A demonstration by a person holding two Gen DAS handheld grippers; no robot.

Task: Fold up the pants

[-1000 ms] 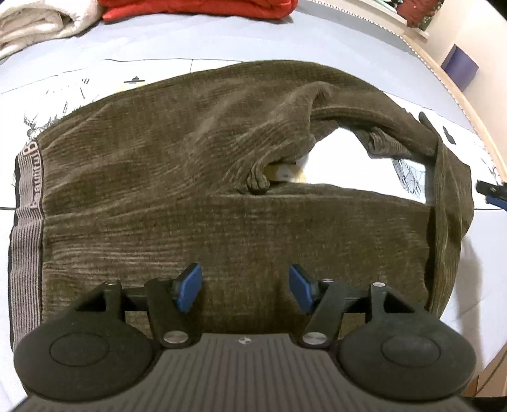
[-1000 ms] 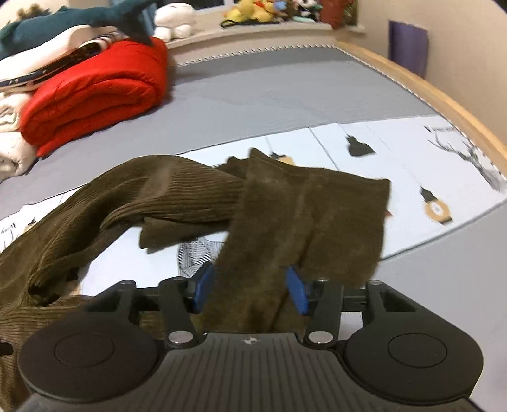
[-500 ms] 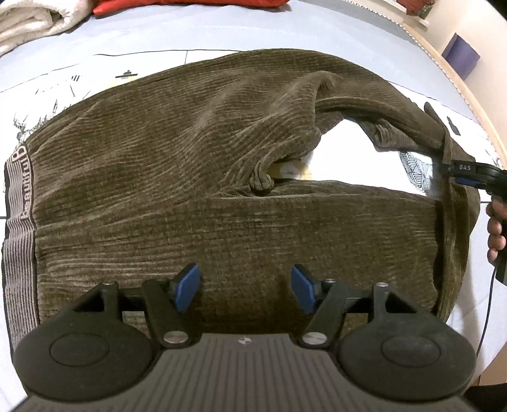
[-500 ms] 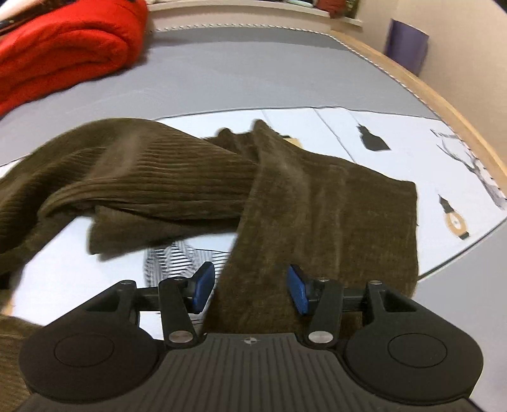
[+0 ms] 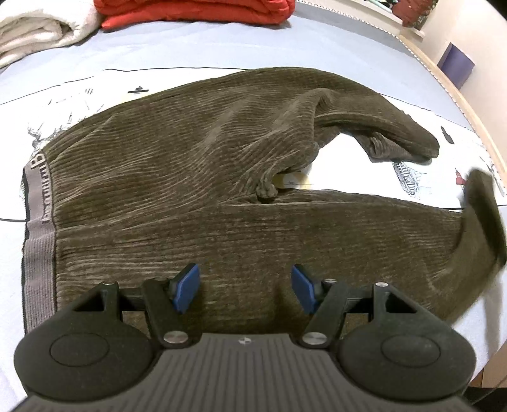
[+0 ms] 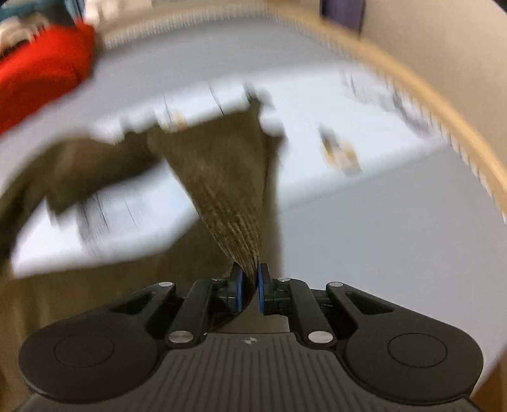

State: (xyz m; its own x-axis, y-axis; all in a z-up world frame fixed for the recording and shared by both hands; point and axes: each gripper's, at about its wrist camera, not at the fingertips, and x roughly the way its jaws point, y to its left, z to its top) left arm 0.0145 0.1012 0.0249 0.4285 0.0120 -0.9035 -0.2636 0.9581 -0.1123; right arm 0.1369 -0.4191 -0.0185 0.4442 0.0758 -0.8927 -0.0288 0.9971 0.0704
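Olive-brown corduroy pants (image 5: 196, 177) lie spread on a printed white mat, grey waistband (image 5: 39, 222) at the left, legs running right. The far leg is bunched and curls back near the crotch. My left gripper (image 5: 244, 286) is open and hovers over the near leg, holding nothing. My right gripper (image 6: 250, 290) is shut on the hem end of the near leg (image 6: 228, 190) and lifts it off the mat; that view is motion-blurred. The raised leg end shows blurred at the right of the left wrist view (image 5: 484, 215).
The printed white mat (image 5: 348, 152) lies on a grey-blue bed. A red folded blanket (image 5: 196, 9) and a white towel (image 5: 38, 31) sit at the far side. A wooden bed rail (image 6: 427, 104) curves along the right edge.
My right gripper has closed on the near leg's hem and pulled it up and away from the mat. The left gripper has stayed open over the near leg.
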